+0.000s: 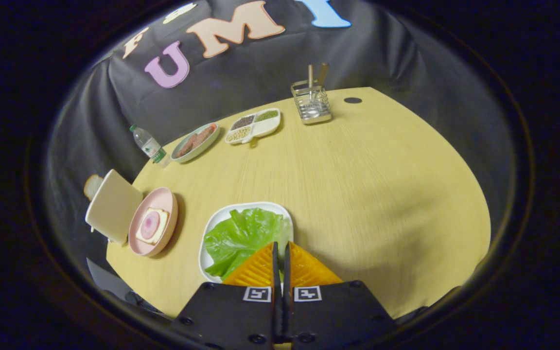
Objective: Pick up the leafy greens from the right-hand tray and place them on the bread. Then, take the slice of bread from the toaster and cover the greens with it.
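Note:
The leafy greens [241, 236] lie on a white tray [260, 208] just ahead of my gripper [280, 245]. Its fingers are closed together with only a thin slit between them, and their tips hover over the near right part of the leaf; nothing shows gripped between them. Left of the tray stands a pink plate [166, 197] holding a bread slice [152, 225] topped with a round of ham. Further left is a cream toaster [113, 206] with another bread slice [92, 185] poking out of its far side.
On the wooden table [367, 194] stand a water bottle [149, 145], a green dish of meat [195, 142], a white divided tray of beans [253, 125] and a wire holder with utensils [311, 101]. The table's edge runs close behind the toaster.

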A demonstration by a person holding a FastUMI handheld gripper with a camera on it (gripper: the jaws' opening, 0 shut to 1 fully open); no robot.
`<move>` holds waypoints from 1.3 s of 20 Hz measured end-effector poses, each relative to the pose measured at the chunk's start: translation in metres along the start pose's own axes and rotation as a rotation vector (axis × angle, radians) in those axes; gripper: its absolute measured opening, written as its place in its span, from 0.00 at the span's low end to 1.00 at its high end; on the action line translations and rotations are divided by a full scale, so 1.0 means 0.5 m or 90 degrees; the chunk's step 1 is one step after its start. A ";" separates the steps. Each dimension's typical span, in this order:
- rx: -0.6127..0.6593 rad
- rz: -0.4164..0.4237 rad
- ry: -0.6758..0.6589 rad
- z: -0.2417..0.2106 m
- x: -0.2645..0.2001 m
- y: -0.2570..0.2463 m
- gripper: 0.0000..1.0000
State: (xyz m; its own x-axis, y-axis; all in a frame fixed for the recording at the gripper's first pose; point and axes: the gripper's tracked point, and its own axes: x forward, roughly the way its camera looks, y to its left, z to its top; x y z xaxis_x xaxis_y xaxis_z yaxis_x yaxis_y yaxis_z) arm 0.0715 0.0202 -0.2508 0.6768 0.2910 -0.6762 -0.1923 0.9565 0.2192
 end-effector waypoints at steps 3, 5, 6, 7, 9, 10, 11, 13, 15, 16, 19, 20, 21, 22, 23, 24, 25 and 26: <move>0.006 0.014 -0.015 0.023 -0.017 0.020 0.03; 0.014 0.026 -0.028 0.041 -0.030 0.036 0.03; 0.017 0.032 -0.033 0.051 -0.037 0.043 0.03; 0.021 0.037 -0.040 0.059 -0.046 0.052 0.03; 0.027 0.050 -0.056 0.081 -0.064 0.072 0.03; 0.029 0.055 -0.061 0.091 -0.072 0.081 0.03; 0.031 0.057 -0.068 0.100 -0.077 0.088 0.03; 0.031 0.063 -0.080 0.116 -0.092 0.107 0.03; 0.028 0.072 -0.092 0.132 -0.109 0.130 0.03; 0.024 0.076 -0.097 0.139 -0.115 0.142 0.03; 0.016 0.094 -0.107 0.152 -0.133 0.190 0.03; 0.013 0.101 -0.109 0.154 -0.138 0.207 0.03; 0.009 0.108 -0.111 0.158 -0.140 0.226 0.03; 0.003 0.115 -0.113 0.160 -0.141 0.246 0.03; -0.003 0.122 -0.114 0.161 -0.143 0.266 0.03; -0.010 0.131 -0.113 0.161 -0.143 0.287 0.03; -0.016 0.143 -0.113 0.162 -0.144 0.312 0.03; -0.021 0.154 -0.112 0.163 -0.143 0.336 0.03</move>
State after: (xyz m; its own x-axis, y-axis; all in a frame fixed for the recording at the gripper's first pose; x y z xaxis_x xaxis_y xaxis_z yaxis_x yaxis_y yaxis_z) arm 0.0485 0.1585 -0.1082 0.7207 0.5057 -0.4742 -0.3839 0.8607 0.3344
